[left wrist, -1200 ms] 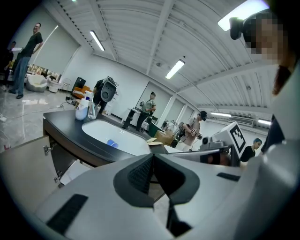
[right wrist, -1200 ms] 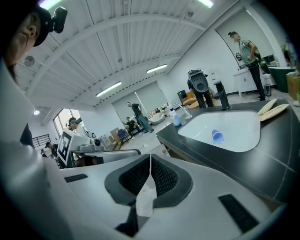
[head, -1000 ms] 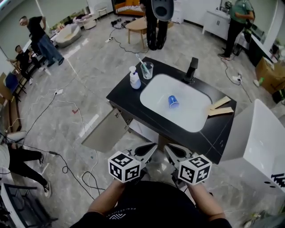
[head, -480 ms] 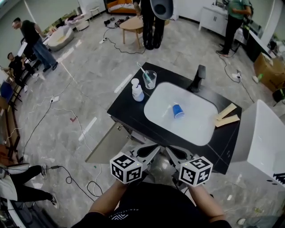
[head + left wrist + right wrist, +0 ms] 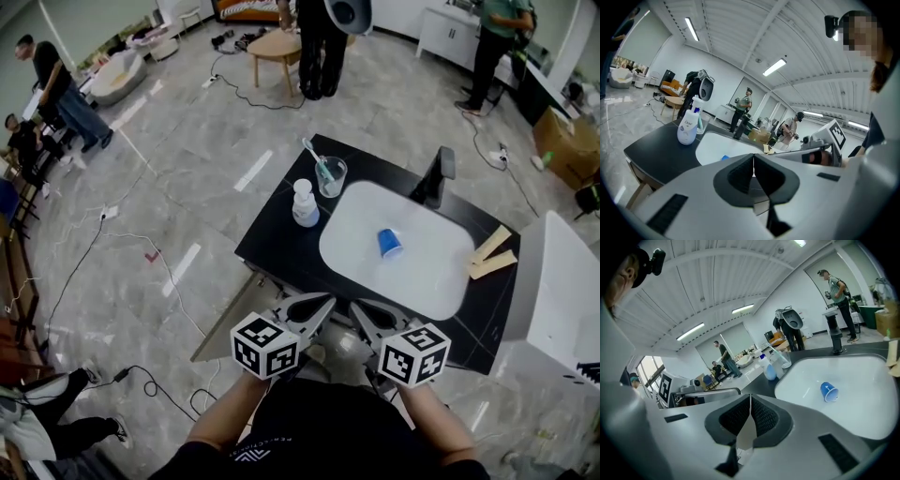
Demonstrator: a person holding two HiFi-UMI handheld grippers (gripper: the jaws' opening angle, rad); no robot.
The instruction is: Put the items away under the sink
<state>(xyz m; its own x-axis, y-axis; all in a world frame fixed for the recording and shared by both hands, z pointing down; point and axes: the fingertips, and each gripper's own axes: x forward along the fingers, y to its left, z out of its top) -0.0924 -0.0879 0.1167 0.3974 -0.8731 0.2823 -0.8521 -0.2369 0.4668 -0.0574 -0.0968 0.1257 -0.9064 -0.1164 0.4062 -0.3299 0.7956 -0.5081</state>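
The left hand-held gripper [image 5: 323,304] and right hand-held gripper [image 5: 360,309] are each held closed, empty. A cup [image 5: 390,243] is seen in the sink [image 5: 417,281].

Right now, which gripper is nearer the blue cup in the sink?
Right. The right gripper hangs by the counter, the blue cup ahead of it; the left gripper is alongside, farther left.

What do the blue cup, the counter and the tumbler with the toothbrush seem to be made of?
Blue cup: likely plastic or coated paper; opaque, matte, thin wall.
Counter: black stone or laminate, can't tell which; smooth with a faint sheen.
Tumbler: clear glass or plastic; the toothbrush shows through its wall.
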